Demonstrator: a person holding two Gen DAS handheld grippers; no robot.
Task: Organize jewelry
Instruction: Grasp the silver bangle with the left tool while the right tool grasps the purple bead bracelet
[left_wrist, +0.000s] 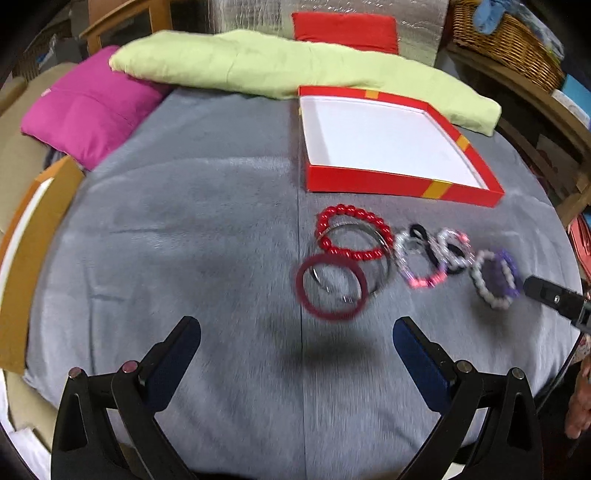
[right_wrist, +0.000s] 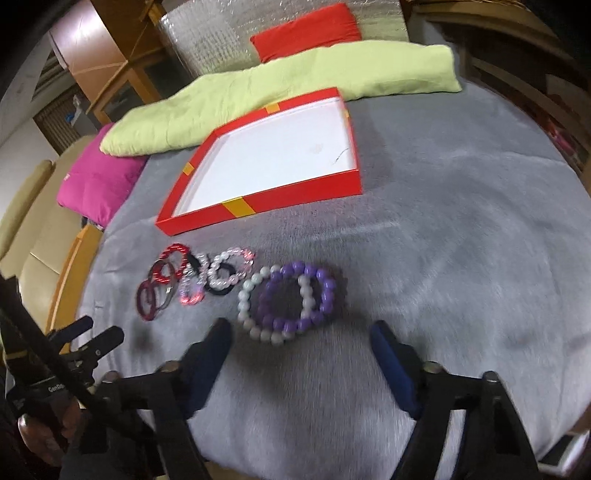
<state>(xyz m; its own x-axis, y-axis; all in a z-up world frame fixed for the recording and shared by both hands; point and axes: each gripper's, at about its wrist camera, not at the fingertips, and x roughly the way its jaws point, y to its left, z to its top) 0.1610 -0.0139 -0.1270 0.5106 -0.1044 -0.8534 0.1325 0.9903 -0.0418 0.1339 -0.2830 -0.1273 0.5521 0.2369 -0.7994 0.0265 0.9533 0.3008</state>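
Several bracelets lie in a row on the grey blanket (left_wrist: 184, 221), in front of an open red box (left_wrist: 369, 182) with a white floor. From the left they are a dark red bangle (left_wrist: 300, 286), a red bead bracelet (left_wrist: 351, 212) over silver bangles, sparkly pink bracelets (left_wrist: 424, 282), then a purple bead bracelet (right_wrist: 325, 291) overlapping a white bead bracelet (right_wrist: 245, 306). My left gripper (left_wrist: 297, 332) stands open just short of the dark red bangle, holding nothing. My right gripper (right_wrist: 301, 332) is open, fingertips flanking the near edge of the purple and white bracelets, pads not pressing.
A lime green cushion (left_wrist: 277, 70), a magenta pillow (left_wrist: 88, 114) and a red pillow (left_wrist: 343, 31) lie behind the box. A wicker basket (left_wrist: 506, 44) stands at the back right. An orange board (left_wrist: 37, 240) runs along the blanket's left edge.
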